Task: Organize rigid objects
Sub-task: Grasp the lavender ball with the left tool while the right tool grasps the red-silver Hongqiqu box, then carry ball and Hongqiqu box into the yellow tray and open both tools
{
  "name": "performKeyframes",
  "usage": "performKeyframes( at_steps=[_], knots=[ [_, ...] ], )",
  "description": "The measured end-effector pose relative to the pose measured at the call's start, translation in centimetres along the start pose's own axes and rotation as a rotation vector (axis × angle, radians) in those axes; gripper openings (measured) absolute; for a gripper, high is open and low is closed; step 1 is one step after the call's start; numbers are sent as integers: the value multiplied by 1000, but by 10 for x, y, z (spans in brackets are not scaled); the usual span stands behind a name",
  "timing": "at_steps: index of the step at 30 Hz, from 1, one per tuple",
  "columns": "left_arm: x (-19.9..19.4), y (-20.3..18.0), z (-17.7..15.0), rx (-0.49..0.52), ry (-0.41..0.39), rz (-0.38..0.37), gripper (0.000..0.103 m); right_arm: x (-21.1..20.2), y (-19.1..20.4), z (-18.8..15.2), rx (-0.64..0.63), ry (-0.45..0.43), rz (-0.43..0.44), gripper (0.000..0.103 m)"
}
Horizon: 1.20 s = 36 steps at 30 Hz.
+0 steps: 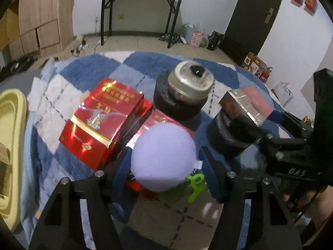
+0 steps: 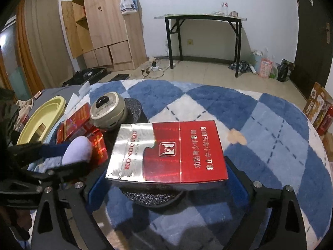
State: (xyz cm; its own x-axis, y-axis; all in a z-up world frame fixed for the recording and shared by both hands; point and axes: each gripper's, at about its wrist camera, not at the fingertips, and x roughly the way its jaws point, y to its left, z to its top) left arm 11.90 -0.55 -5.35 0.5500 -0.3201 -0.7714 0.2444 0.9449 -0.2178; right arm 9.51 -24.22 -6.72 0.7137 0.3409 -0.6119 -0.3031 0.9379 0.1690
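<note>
Left tool [image 1: 164,164]: lower centre of the left wrist view; its blue pads sit on both sides of a pale lilac ball [image 1: 163,156] and seem to touch it, so it appears closed on the ball.
Lilac ball: centre of the left view, lying over a flat red packet [image 1: 160,118] and next to a green clip [image 1: 196,184].
Right tool [image 2: 166,179]: lower centre of the right wrist view, jaws wide, straddling a red and silver cigarette box [image 2: 166,152]; the blue pads lie at the box's two ends, but whether they press on it cannot be told.
Cigarette box: centre of the right view, lying flat on a black round foam block [image 2: 153,196].
Large red box [image 1: 102,120]: left of centre in the left view, just beside the ball.
Metal-lidded jar [image 1: 190,81]: upper centre of the left view, upright in a black foam sleeve.
Yellow tray [image 1: 10,145]: left edge of the left view.
Surface: blue and white chequered rug [image 2: 260,125] under everything.
Background: black folding table [image 2: 206,18] against the far wall.
</note>
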Motion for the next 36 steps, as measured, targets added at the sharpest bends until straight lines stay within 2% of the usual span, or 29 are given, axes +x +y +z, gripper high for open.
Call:
performKeyframes(
  at_steps=[3, 4, 9, 14, 21, 25, 28, 31, 36],
  knots=[
    [0, 2, 0, -15, -11, -10, 66, -2, -4, -1, 16, -11, 13, 91],
    [0, 2, 0, -17, -10, -13, 60, -2, -4, -2, 13, -10, 16, 90],
    [-6, 4, -1, -20, -25, -8, 57, -7, -6, -8, 2, -41, 6, 90],
    [-35, 9, 5, -36, -46, 28, 57, -25, -15, -7, 38, -78, -6, 90],
    [-124, 14, 14, -37, -170, 65, 57, -94, -21, 3, 62, -169, -11, 90],
    [-167, 20, 10, -74, -207, 77, 57, -139, -25, 1, 111, -199, 16, 90],
    [-195, 22, -3, -87, -220, 83, 57, -172, -21, -9, 90, -193, 16, 90],
    [-207, 21, -16, -64, -217, 111, 57, -203, -13, -28, 60, -188, 12, 90],
    [-202, 29, -27, -103, -242, 105, 57, -217, -9, -52, 69, -179, 8, 90]
  ],
)
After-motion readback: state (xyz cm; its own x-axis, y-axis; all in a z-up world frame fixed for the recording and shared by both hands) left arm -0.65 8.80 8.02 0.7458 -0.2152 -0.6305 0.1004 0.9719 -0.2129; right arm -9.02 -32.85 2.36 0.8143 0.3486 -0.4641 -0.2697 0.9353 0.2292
